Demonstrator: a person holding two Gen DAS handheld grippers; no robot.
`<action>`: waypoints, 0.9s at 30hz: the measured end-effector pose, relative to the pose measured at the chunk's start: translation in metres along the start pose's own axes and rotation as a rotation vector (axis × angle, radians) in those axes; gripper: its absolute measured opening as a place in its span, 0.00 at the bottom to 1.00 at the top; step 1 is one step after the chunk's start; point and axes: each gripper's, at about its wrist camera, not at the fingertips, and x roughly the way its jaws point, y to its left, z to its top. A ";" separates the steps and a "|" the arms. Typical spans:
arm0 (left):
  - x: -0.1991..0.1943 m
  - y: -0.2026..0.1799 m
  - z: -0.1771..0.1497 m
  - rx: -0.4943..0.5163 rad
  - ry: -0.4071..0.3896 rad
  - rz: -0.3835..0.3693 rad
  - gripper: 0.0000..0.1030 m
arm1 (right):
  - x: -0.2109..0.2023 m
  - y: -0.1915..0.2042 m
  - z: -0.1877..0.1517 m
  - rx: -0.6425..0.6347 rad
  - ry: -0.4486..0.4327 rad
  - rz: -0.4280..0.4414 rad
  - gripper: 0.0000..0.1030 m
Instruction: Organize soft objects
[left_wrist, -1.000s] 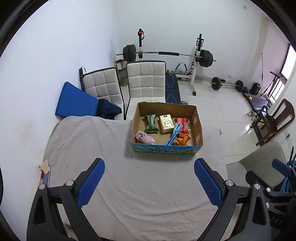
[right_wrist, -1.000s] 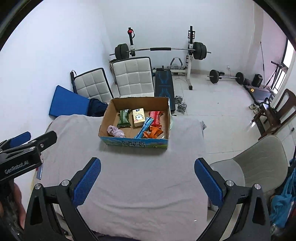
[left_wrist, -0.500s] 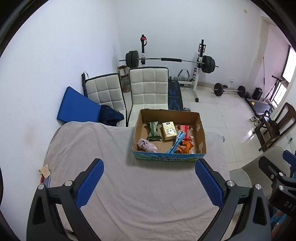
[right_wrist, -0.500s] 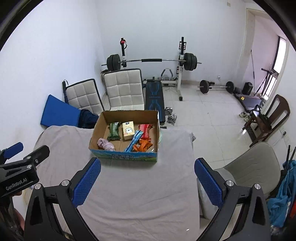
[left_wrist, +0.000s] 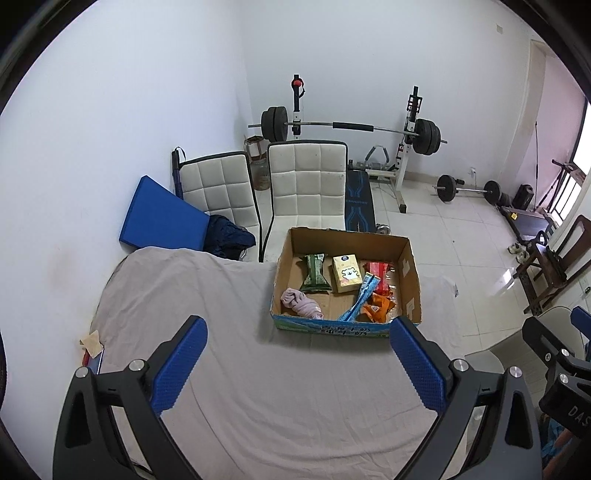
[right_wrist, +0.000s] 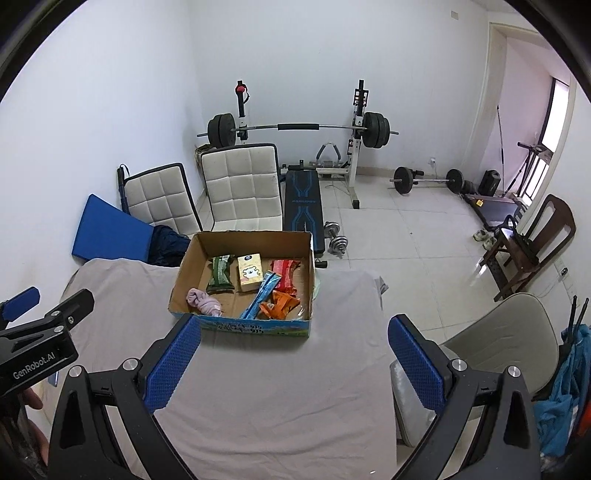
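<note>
Both held high & back over grey-cloth table (left_wrist: 229, 369), prob. for overview. Left gripper (left_wrist: 295, 354) and right gripper (right_wrist: 293, 354) spread wide, nothing gripped. Soft pink crumpled cloth (left_wrist: 301, 303) lying in brown cardboard box (left_wrist: 412, 280), near-left corner, w/ snack packets (left_wrist: 375, 295).

Box (left_wrist: 345, 328) print: lettering on the front wall too small to read.
Orange packets (right_wrist: 279, 304): partly under the blue packet (right_wrist: 260, 295).
Left gripper (right_wrist: 22, 332): cut by the frame edge in the right view.
</note>
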 end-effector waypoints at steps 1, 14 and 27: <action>0.000 0.000 0.000 -0.001 0.001 0.000 0.98 | 0.001 -0.001 0.000 0.002 0.001 0.003 1.00; -0.001 -0.003 0.000 0.001 0.005 -0.012 0.98 | -0.001 -0.006 -0.001 0.010 0.001 0.011 1.00; -0.006 -0.005 -0.003 0.006 0.001 -0.010 0.98 | -0.010 -0.001 -0.002 0.006 -0.007 0.009 1.00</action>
